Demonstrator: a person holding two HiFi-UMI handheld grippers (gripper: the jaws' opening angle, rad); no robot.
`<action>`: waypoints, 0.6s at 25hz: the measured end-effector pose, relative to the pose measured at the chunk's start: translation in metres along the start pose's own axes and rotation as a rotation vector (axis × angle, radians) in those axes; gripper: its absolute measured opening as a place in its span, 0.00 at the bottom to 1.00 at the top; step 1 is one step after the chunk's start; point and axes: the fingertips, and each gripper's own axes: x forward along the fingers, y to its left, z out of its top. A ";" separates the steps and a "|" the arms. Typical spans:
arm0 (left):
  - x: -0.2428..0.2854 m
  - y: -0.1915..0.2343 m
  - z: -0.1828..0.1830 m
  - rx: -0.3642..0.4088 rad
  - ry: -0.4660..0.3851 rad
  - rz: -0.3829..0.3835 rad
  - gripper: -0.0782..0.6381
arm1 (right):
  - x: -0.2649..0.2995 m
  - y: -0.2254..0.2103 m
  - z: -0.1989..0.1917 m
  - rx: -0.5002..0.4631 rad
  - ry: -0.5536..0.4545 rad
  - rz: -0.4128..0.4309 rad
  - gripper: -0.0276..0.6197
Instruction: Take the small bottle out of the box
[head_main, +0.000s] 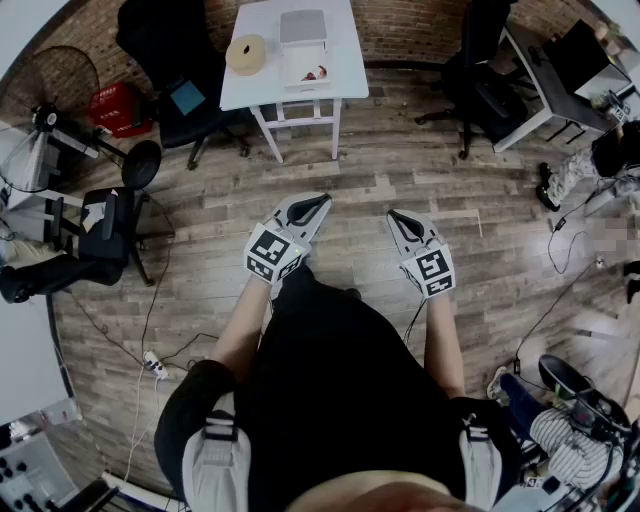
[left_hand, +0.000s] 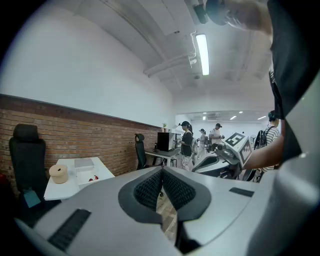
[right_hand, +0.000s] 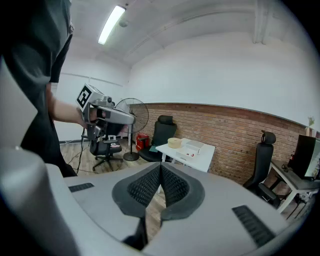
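Note:
A white box (head_main: 304, 62) lies open on a small white table (head_main: 345, 60) far ahead of me, with something small and red (head_main: 320, 73) inside; I cannot make out a bottle. The same box shows in the left gripper view (left_hand: 86, 174) and the right gripper view (right_hand: 193, 146). My left gripper (head_main: 322, 200) and right gripper (head_main: 393, 214) are held at waist height over the wooden floor, well short of the table. Each has its jaws shut with nothing between them, seen at the left gripper (left_hand: 162, 172) and the right gripper (right_hand: 160, 167).
A tan tape roll (head_main: 246, 54) sits on the table beside the box. Black office chairs (head_main: 185, 95) and a standing fan (head_main: 60, 90) are at the left, a desk (head_main: 545, 75) and chair at the right. Cables (head_main: 150, 360) run across the floor. People (left_hand: 186, 142) stand far back.

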 end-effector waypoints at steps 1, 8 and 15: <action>0.000 0.010 0.001 -0.003 -0.004 0.003 0.14 | 0.008 0.000 0.001 0.002 0.007 -0.001 0.04; 0.000 0.066 0.007 -0.011 -0.015 0.001 0.14 | 0.062 0.001 0.021 0.013 0.027 0.013 0.04; -0.014 0.118 0.010 -0.025 -0.033 0.007 0.14 | 0.109 0.009 0.039 0.030 0.023 0.033 0.04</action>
